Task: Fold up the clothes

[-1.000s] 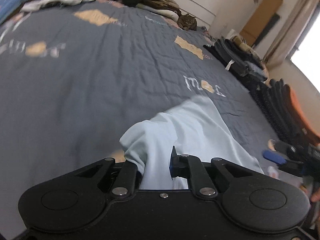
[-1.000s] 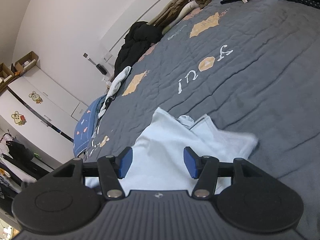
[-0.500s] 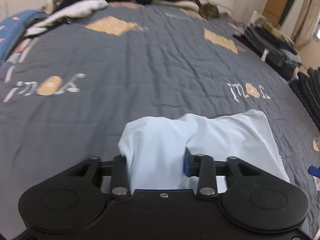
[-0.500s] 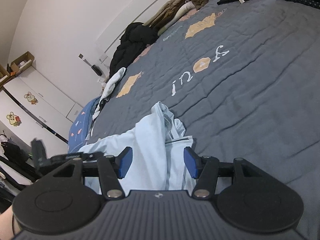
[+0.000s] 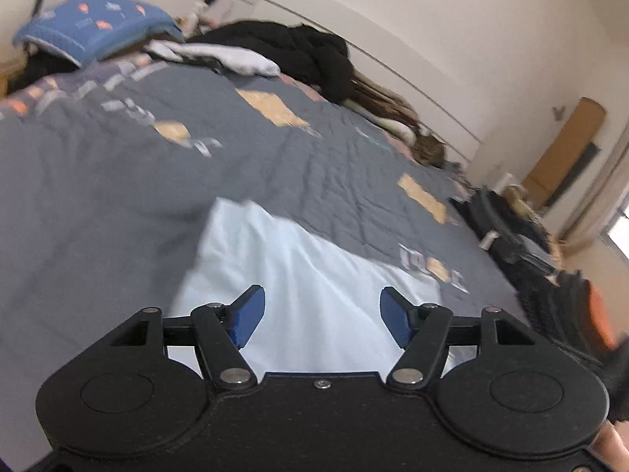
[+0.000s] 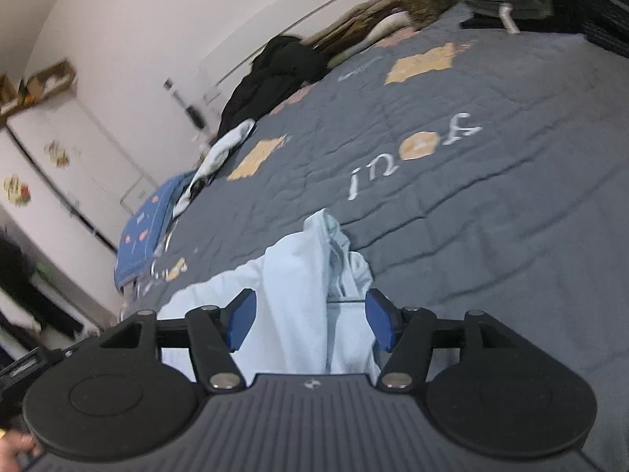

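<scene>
Grey quilt and bedroom clutter, seen from my jaws.
A grey quilt (image 6: 491,212) with orange patches and white lettering spreads before me; far off lie a black coat (image 5: 298,55), a blue patterned cushion (image 5: 98,27) and white cupboards (image 6: 67,169) at left.

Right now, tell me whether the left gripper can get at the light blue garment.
Probably yes. The left gripper is opening just above the light blue garment, which lies spread on the grey quilt and runs between the pads without their pressing it. Nothing blocks the way.
</scene>
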The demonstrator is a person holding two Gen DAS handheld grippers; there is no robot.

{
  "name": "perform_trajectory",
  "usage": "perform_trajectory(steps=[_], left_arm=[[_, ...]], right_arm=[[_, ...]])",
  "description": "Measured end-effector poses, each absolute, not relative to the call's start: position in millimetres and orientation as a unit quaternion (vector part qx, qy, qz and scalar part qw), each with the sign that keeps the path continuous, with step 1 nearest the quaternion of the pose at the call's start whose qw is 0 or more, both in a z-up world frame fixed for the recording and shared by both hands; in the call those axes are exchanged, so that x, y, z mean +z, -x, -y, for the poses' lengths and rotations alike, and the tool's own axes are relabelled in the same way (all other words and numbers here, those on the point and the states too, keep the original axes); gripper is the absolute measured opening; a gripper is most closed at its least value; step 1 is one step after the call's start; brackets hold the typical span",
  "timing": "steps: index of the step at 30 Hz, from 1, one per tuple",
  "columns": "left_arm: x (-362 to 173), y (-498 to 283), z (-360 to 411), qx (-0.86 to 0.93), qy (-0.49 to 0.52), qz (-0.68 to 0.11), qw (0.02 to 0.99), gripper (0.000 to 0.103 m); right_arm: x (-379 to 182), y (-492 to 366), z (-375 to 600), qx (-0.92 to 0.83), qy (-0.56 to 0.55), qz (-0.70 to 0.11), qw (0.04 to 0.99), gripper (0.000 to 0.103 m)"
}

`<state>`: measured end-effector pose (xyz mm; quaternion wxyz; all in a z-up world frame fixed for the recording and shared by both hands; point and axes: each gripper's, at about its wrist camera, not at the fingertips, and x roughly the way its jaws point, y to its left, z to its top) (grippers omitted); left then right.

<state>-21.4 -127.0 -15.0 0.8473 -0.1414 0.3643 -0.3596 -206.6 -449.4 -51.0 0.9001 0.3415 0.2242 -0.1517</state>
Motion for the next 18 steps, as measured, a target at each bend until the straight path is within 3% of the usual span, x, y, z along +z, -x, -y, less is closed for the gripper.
perform_trajectory(steps=[10,13,15,17,18], left_arm=[[-20.7,12.7,152.3,-0.381,0.138,-0.367,0.838,0.064],[-24.9,8.6,151.9,-0.377,0.140,-0.369,0.838,0.064],[-27.2,3.1,151.8,-0.373,0.144,-0.374,0.837,0.064],[-27.2,-0.9,150.5,-0.370,0.150,-0.376,0.836,0.064],[-26.4,-1.3,148.9,-0.370,0.152,-0.376,0.836,0.064]], right_arm=[[-67.3,132.8,480.5,-0.154,-0.308,-0.243,0.907,0.060],[-75.2,118.5,485.7,-0.141,-0.323,-0.254,0.901,0.056],[-80.2,112.1,489.2,-0.133,-0.339,-0.257,0.895,0.044],[-85.2,105.8,492.6,-0.125,-0.355,-0.261,0.889,0.006],[-87.3,104.7,496.0,-0.125,-0.368,-0.259,0.884,0.003]])
